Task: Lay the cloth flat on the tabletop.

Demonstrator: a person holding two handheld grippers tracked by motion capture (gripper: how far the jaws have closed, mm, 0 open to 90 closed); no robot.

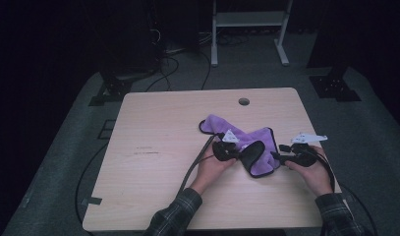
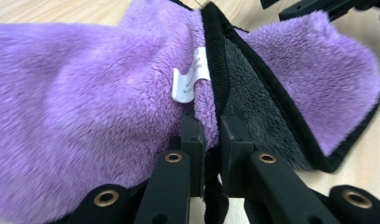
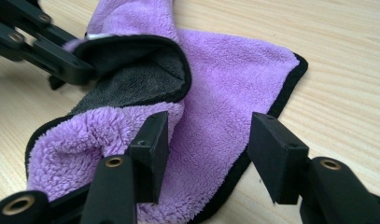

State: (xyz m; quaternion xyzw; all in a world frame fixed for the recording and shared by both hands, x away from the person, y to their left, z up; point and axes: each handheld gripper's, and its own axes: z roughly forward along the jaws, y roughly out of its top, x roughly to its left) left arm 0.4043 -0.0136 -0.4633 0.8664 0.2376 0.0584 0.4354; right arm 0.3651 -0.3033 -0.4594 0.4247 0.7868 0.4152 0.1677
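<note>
A purple fleece cloth (image 1: pixel 246 140) with black trim and a dark grey underside lies crumpled on the wooden table (image 1: pixel 163 147). My left gripper (image 1: pixel 233 151) is shut on the cloth's black-trimmed edge (image 2: pixel 214 93), lifting a fold so the grey side (image 3: pixel 127 79) shows. A white label (image 2: pixel 187 79) sits just beyond its jaws. My right gripper (image 1: pixel 281 156) is open at the cloth's right edge. In the right gripper view its jaws straddle the purple cloth (image 3: pixel 215 93), the left fingertip (image 3: pixel 150 140) resting against the fabric. The left gripper (image 3: pixel 80 70) shows at upper left there.
A round cable hole (image 1: pixel 243 102) sits near the table's far edge. Black cables (image 1: pixel 195 162) trail from the left gripper off the front edge. A white shelf frame (image 1: pixel 249 29) and dark stands are on the floor behind the table.
</note>
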